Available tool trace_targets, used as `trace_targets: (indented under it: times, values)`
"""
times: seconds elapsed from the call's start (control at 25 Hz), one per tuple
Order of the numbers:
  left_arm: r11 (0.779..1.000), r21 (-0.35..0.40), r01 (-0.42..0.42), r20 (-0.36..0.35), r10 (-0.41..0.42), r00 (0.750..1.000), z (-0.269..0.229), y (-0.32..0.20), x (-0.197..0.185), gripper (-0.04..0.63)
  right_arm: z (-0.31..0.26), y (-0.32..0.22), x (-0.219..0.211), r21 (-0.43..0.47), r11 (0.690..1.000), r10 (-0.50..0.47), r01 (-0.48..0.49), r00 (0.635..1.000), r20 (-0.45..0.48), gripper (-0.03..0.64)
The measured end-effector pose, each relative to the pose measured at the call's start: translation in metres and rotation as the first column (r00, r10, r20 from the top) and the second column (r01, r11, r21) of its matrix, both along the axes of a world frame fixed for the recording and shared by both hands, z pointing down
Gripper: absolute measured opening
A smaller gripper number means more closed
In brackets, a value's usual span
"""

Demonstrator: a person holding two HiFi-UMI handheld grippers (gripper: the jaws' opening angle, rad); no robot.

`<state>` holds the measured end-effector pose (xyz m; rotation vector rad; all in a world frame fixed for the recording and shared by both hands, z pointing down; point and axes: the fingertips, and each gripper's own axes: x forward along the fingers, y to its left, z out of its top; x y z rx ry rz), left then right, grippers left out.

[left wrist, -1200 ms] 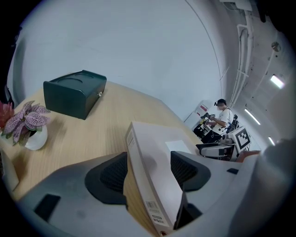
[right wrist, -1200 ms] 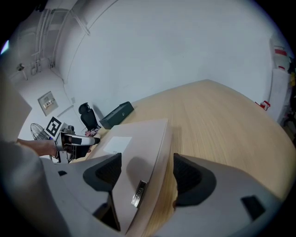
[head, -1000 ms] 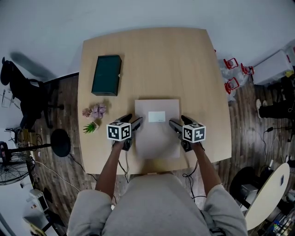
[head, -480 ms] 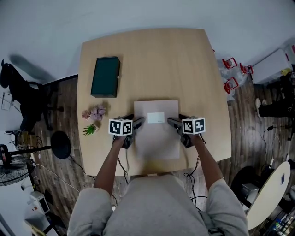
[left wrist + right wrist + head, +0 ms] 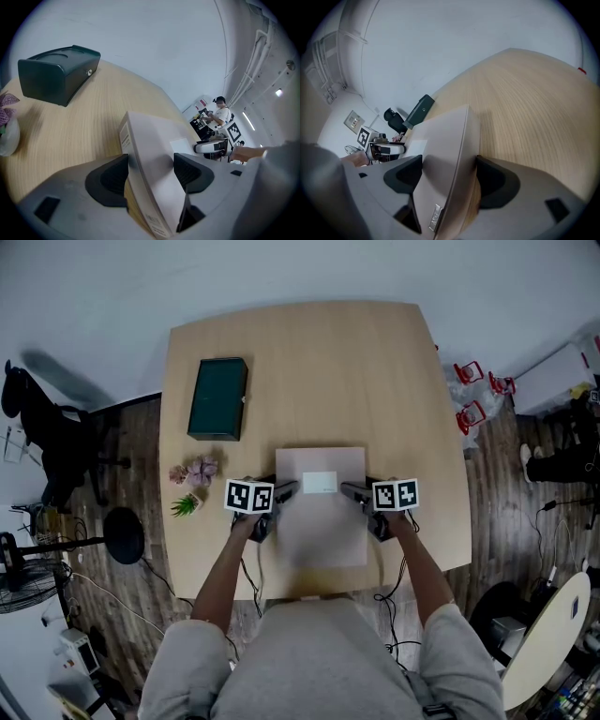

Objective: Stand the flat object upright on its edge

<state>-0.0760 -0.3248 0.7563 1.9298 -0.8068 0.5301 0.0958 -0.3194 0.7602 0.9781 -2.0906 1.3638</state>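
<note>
The box (image 5: 322,507) is lying flat, or very nearly so, on the near half of the counter (image 5: 309,352), with its white label facing up. No view is showing whether its underside is touching the wood or has come just clear.

The left gripper (image 5: 281,491) is gripping the box's left edge: in the left gripper view its jaws are closed onto the panel, one pad on each broad face. The right gripper (image 5: 354,491) is doing the same on the opposite edge, its jaws also pressed down on the panel with no gap showing. Both grips are sitting toward the far half of the box.

Judgement: the grasp step is done, and the raising step is beginning or about to begin.

The next move is calling for both grippers to roll together, so the far edge rises while the near edge stays down as the pivot. Uneven lift between the two sides would be twisting the thin panel. Once upright, the box will be standing on a narrow edge, so release should be slow.

A green case (image 5: 217,397) is lying well apart at the far left. A small plant (image 5: 192,470) is standing near the left gripper, outside the likely swing.
</note>
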Motion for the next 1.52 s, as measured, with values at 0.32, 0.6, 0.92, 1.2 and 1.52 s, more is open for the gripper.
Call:
trace_targets:
  times: [0.32,0.6,0.92,1.2,1.52]
  values:
    - [1.0,-0.008,-0.012,0.007,0.012,1.0,0.002,-0.002,0.001,0.285,0.001,-0.001,0.0,-0.007,1.0,-0.01,0.01,1.0,-0.012,0.356]
    - [1.0,0.012,-0.009,0.03,0.008,1.0,-0.001,-0.001,0.002,0.284,-0.001,0.001,0.0,0.003,1.0,0.008,-0.008,1.0,-0.015,0.348]
    - [0.998,0.066,-0.016,0.043,0.014,0.999,-0.022,0.005,0.001,0.284,-0.024,0.006,-0.001,0.081,0.997,0.009,-0.007,1.0,-0.023,0.348]
    - [0.99,0.142,-0.022,0.058,0.014,0.998,-0.046,0.013,0.0,0.284,-0.043,0.016,-0.001,0.161,0.987,0.008,-0.003,0.999,-0.036,0.345]
    - [0.974,0.222,-0.036,0.077,0.019,0.997,-0.073,0.027,0.001,0.284,-0.071,0.032,-0.001,0.245,0.969,0.015,0.0,0.998,-0.06,0.344]
